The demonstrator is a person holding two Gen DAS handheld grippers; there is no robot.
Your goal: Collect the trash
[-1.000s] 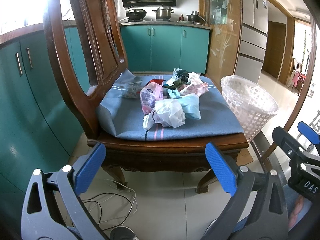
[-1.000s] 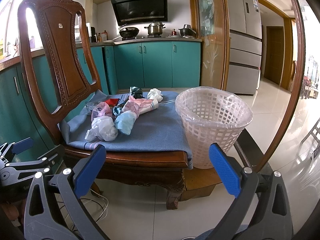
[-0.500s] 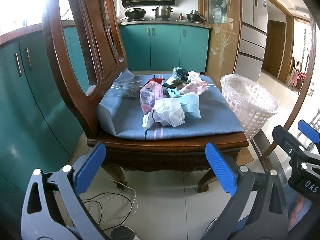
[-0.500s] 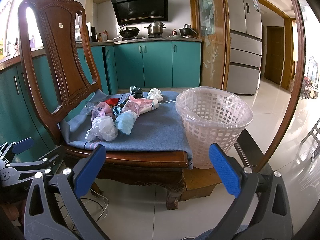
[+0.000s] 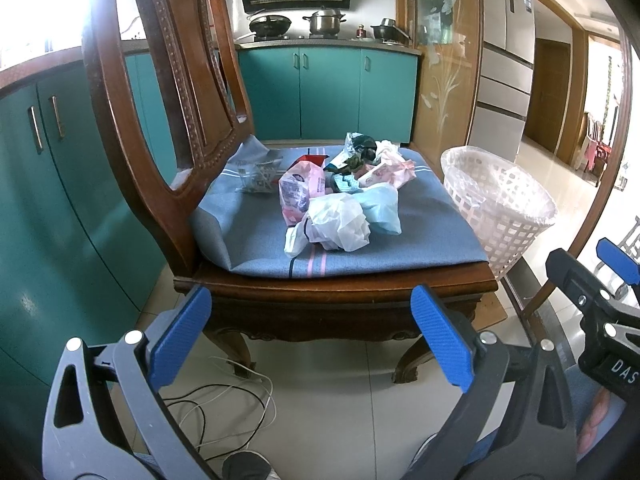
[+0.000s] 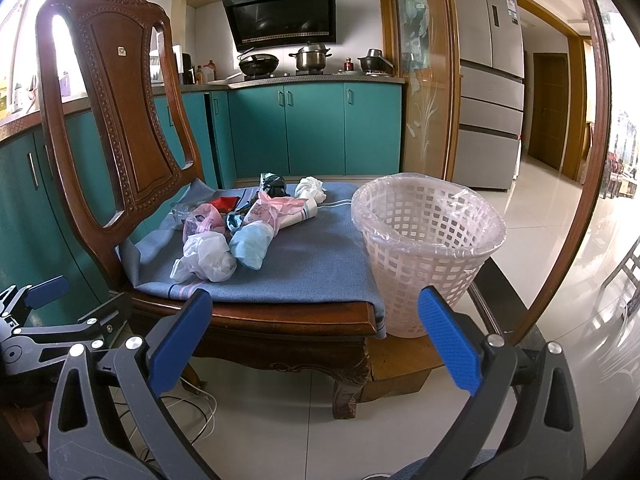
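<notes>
Trash piled mid-cushion on chair; lined basket right, beside seat. Left gripper, right gripper: both wide open, empty, well short of seat. Advice: take near white bag first, pinch bunched plastic, avoid cushion cloth.

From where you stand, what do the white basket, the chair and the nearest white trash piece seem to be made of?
White basket: likely rigid plastic, matte, with a moulded square lattice; a thin clear film liner folds over its rim.
Chair: dark wood, glossy varnish, with carved beading and visible grain.
Nearest white trash piece: probably a thin plastic bag, translucent and crumpled with soft shine.
</notes>
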